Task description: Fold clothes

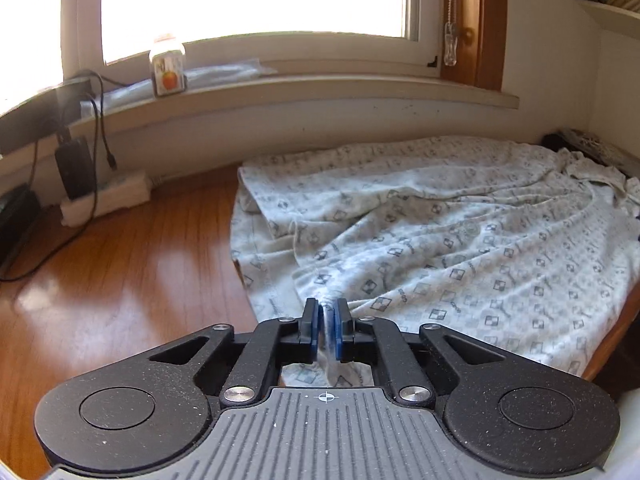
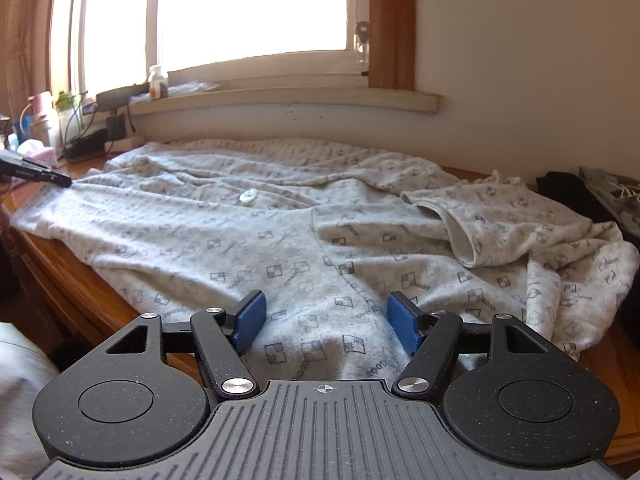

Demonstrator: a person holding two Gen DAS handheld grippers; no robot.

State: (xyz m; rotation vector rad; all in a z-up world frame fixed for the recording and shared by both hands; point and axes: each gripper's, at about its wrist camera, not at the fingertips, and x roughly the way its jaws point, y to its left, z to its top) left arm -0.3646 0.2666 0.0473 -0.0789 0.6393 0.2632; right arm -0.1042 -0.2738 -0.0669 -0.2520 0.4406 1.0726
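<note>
A light grey garment (image 1: pixel 440 240) with a dark square print lies spread and wrinkled across a wooden table (image 1: pixel 120 272). My left gripper (image 1: pixel 328 312) is shut on the garment's near hem, and a fold of cloth runs up between the blue pads. In the right wrist view the same garment (image 2: pixel 280 248) covers the table, with a white button (image 2: pixel 248 196) near its middle and a sleeve cuff (image 2: pixel 460 236) lying open to the right. My right gripper (image 2: pixel 326 312) stands open just above the cloth near the front edge. The left gripper (image 2: pixel 60 179) shows there at the far left, on the hem.
A window sill (image 1: pixel 320 92) runs along the back wall and carries a small jar (image 1: pixel 168 70). Cables, a power strip (image 1: pixel 108 200) and dark adapters sit at the table's back left. Dark folded cloth (image 2: pixel 580 196) lies at the far right. Bottles and clutter (image 2: pixel 48 120) stand at the left.
</note>
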